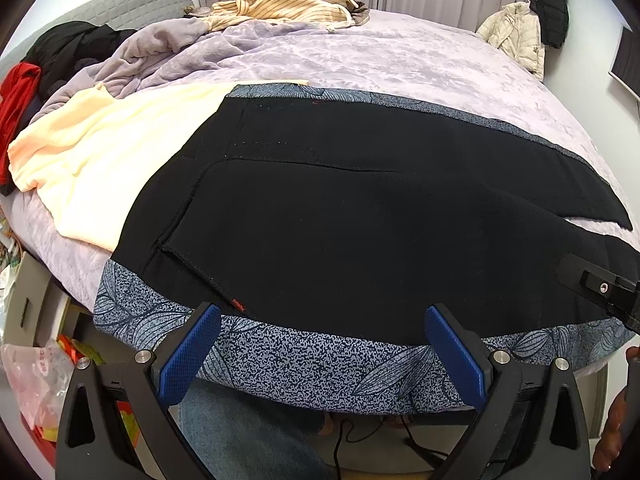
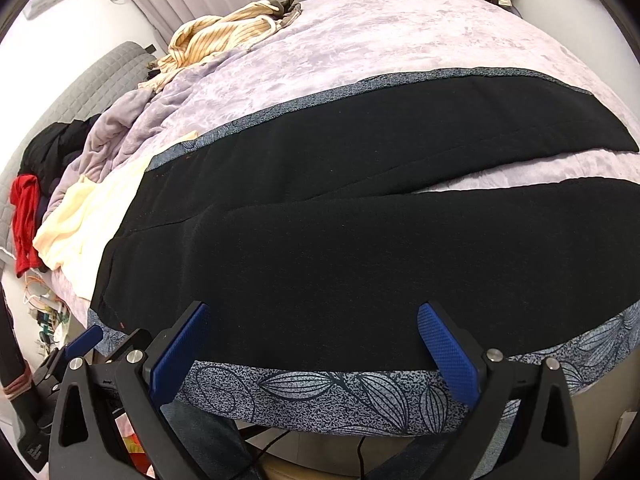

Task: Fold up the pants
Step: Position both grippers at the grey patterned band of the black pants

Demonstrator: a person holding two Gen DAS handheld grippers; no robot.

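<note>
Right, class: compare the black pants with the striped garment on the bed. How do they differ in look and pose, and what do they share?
The pants are plain black; the striped garment is cream with thin lines. The pants lie spread flat on a patterned mat at the near edge; the striped garment sits crumpled at the far side. The pants lie just ahead of both open tongs; the striped garment is well beyond them. Both are clothes on the bed.

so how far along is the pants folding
Done: the black pants lie spread flat on the patterned mat, legs apart. In hand: nothing; the left tool and right tool are open at the near edge. Left: every fold.
</note>
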